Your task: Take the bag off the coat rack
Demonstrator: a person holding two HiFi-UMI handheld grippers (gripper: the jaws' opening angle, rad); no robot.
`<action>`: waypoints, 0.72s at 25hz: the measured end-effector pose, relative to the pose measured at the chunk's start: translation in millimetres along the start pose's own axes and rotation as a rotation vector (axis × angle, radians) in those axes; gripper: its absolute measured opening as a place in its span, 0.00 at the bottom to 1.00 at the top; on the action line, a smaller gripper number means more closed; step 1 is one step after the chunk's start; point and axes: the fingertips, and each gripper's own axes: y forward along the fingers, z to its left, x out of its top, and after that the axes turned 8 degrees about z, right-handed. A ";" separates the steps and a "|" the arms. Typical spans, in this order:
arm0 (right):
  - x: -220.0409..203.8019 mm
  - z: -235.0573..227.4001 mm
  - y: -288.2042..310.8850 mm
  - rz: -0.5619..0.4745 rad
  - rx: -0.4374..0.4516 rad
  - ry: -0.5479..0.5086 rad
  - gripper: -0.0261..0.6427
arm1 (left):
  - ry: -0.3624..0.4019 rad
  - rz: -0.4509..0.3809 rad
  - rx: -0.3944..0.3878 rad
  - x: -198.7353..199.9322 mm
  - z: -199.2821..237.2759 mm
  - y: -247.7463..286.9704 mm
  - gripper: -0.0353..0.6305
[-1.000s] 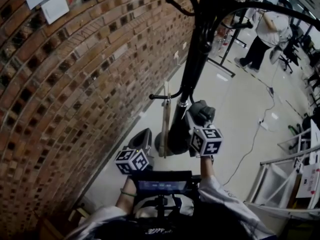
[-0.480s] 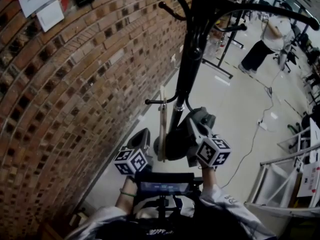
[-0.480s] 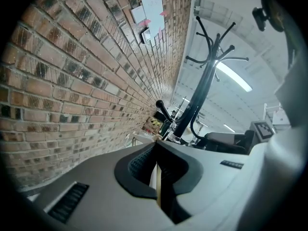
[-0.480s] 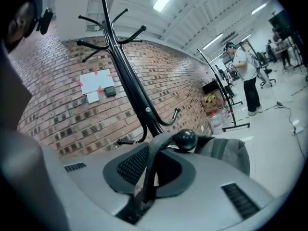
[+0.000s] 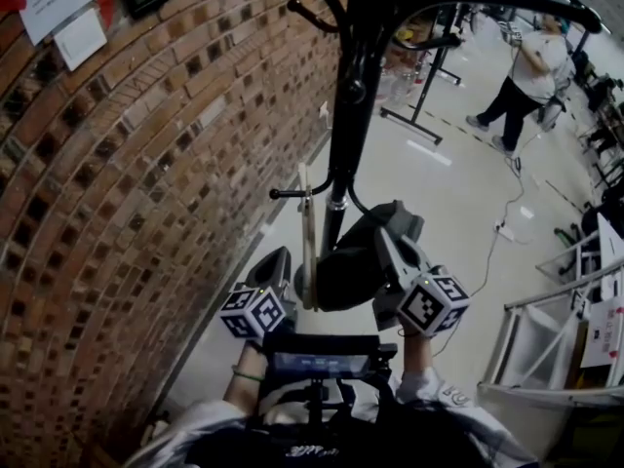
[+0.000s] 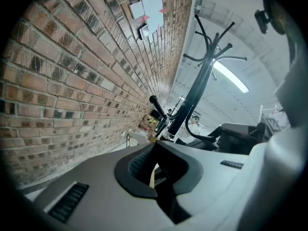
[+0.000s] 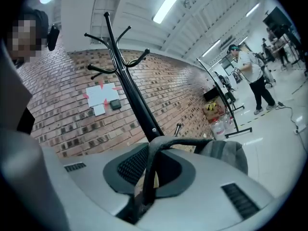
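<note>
The black coat rack point(image 5: 351, 86) rises in front of me beside the brick wall; its pole also shows in the right gripper view point(image 7: 130, 95). A dark grey bag point(image 5: 351, 261) hangs low against the pole. My right gripper point(image 5: 388, 244) is shut on the bag's dark strap point(image 7: 150, 172), which runs between the jaws, with the bag's body point(image 7: 226, 154) just beyond them. My left gripper point(image 5: 278, 263) is to the left of the bag, its jaws together; only a pale sliver shows in their gap point(image 6: 154, 173).
A thin beige slat point(image 5: 306, 232) hangs from a low hook, between the left gripper and the pole. Brick wall point(image 5: 117, 164) with papers close on the left. A person point(image 5: 526, 66), a black stand point(image 5: 429, 76), a floor cable point(image 5: 497, 232) and a metal frame point(image 5: 546, 359) are to the right.
My right gripper has drawn back toward me and to the right, with the strap in it and the bag following. The left gripper has hardly moved.
</note>
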 end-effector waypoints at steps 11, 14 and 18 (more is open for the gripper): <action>-42.4 -26.8 -56.0 0.021 -0.119 0.088 0.09 | 0.022 0.027 -0.043 -12.0 -15.5 -4.4 0.06; -62.0 -38.3 -66.1 0.054 -0.171 0.097 0.09 | 0.032 0.028 -0.061 -22.0 -11.5 -0.9 0.06; -87.3 -56.2 -79.8 0.074 -0.220 0.128 0.09 | 0.038 0.045 -0.071 -26.3 -18.4 0.1 0.06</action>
